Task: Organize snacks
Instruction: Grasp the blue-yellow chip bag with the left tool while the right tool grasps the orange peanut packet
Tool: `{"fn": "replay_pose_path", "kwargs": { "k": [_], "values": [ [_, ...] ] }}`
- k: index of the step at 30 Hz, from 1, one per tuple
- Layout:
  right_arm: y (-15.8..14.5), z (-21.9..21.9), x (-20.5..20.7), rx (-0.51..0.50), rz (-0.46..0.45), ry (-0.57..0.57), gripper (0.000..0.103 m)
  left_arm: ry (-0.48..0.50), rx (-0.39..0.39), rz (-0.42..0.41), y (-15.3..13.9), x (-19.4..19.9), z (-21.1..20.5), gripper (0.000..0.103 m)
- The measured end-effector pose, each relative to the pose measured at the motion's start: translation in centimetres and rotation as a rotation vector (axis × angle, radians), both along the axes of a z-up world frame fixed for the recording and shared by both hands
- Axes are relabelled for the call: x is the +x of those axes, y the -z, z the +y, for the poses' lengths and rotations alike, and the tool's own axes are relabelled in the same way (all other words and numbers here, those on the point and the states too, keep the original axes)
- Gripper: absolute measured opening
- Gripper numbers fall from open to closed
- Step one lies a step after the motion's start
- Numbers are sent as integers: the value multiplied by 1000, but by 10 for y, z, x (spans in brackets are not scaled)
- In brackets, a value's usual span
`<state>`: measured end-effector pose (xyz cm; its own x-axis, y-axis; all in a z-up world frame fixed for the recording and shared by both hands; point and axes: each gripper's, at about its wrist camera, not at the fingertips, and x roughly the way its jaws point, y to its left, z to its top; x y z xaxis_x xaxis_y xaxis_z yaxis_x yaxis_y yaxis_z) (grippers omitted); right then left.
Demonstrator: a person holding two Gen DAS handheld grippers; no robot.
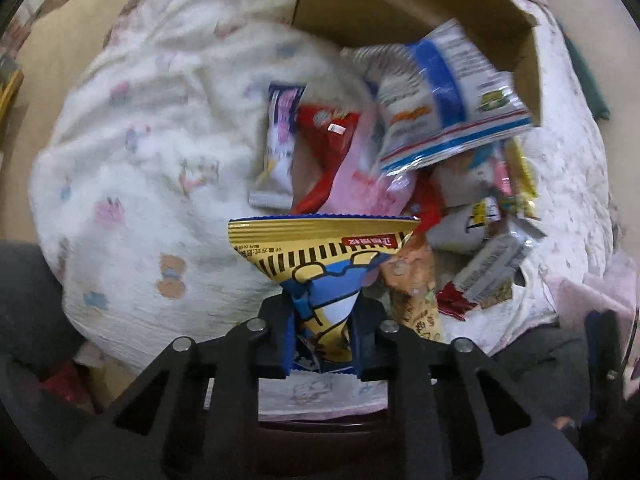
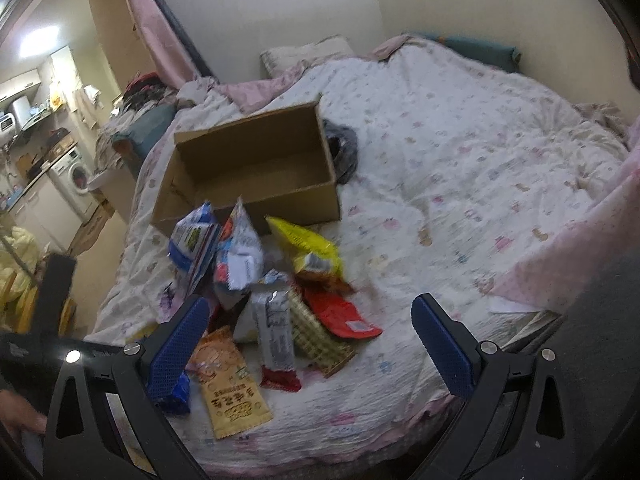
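Left gripper (image 1: 322, 320) pinches a yellow-and-blue snack packet (image 1: 320, 256); right gripper (image 2: 310, 344) gapes wide, holding nothing.

The held packet hangs just before the cardboard box (image 2: 256, 168) on the quilt (image 2: 460, 168); the snack pile (image 2: 272, 280) lies against the box's near wall, one blurred blue-and-white bag (image 1: 448, 96) seemingly leaning on it.

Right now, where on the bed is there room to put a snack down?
The quilt lies bare right of the cardboard box and the snack pile, out to the pink edge. The box's floor also looks bare. It is crowded in front of the box, where packets overlap. The left hand-held gripper holds a yellow packet; the right is open.
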<state>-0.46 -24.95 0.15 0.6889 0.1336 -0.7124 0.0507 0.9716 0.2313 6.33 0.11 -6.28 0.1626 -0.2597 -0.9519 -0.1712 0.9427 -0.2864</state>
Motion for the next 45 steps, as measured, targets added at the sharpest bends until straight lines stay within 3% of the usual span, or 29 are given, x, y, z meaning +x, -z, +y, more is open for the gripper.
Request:
{"fn": "replay_pose_path", "kwargs": {
  "k": [3, 6, 8, 14, 25, 31, 45],
  "values": [
    [13, 9, 16, 65, 126, -102, 103, 14, 30, -27, -17, 1, 10, 18],
    [30, 20, 29, 198, 237, -233, 101, 16, 41, -43, -28, 3, 21, 18],
    [40, 33, 33, 227, 297, -297, 87, 15, 41, -42, -26, 10, 30, 18],
    [58, 74, 47, 135, 381, -423, 76, 34, 71, -64, -27, 15, 39, 18],
    [95, 103, 65, -66, 506, -451, 66, 47, 107, -75, -19, 19, 34, 18],
    [88, 86, 61, -16, 498, -461, 44, 38, 129, -119, -29, 21, 34, 18],
    [12, 36, 58, 199, 376, -488, 41, 83, 164, -205, -66, 47, 15, 18]
  ]
}}
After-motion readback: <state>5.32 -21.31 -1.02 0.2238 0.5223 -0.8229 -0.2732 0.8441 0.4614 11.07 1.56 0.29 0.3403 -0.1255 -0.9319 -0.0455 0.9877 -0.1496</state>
